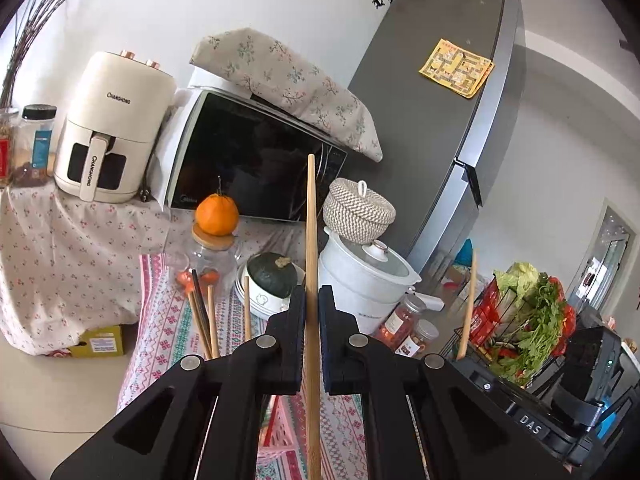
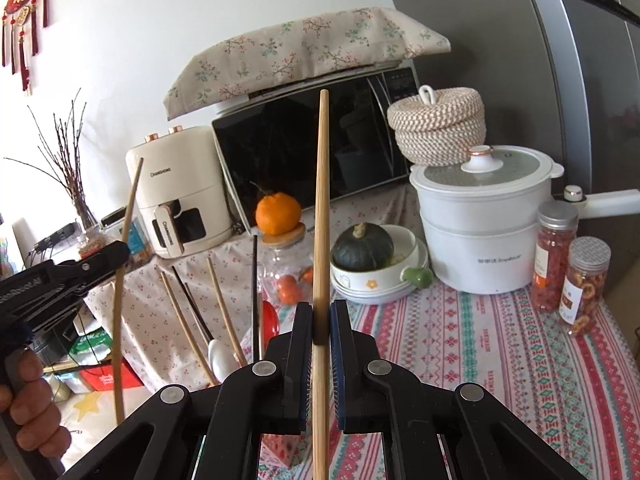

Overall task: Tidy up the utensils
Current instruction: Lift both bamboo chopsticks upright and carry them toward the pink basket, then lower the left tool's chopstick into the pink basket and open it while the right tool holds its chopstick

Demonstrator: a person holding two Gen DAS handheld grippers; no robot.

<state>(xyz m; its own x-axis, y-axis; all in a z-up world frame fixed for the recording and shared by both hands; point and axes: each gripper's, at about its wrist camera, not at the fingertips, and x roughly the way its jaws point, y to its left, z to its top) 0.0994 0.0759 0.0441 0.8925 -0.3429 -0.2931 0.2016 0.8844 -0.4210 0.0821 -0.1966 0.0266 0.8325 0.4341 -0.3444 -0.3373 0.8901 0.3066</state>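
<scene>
Behind both grippers, each clamping one wooden chopstick: left gripper (image 1: 312,300), right gripper (image 2: 321,317); bowl (image 2: 384,276) holds squash (image 2: 362,249); air fryer (image 2: 180,196) reads "CHANGHONG".

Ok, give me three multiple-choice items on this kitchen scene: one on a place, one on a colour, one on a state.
1. Where does the orange sit?
A. on a glass jar's wooden lid
B. inside the white pot
C. on the microwave

2. What colour is the squash in the bowl?
A. yellow
B. dark green
C. red

3. How is the right gripper?
A. open, empty
B. shut on a spoon
C. shut on a wooden chopstick

Answers: 1 A, the orange rests on the jar lid; 2 B, its skin is dark green; 3 C, the wooden chopstick runs between the closed jaws.
</scene>
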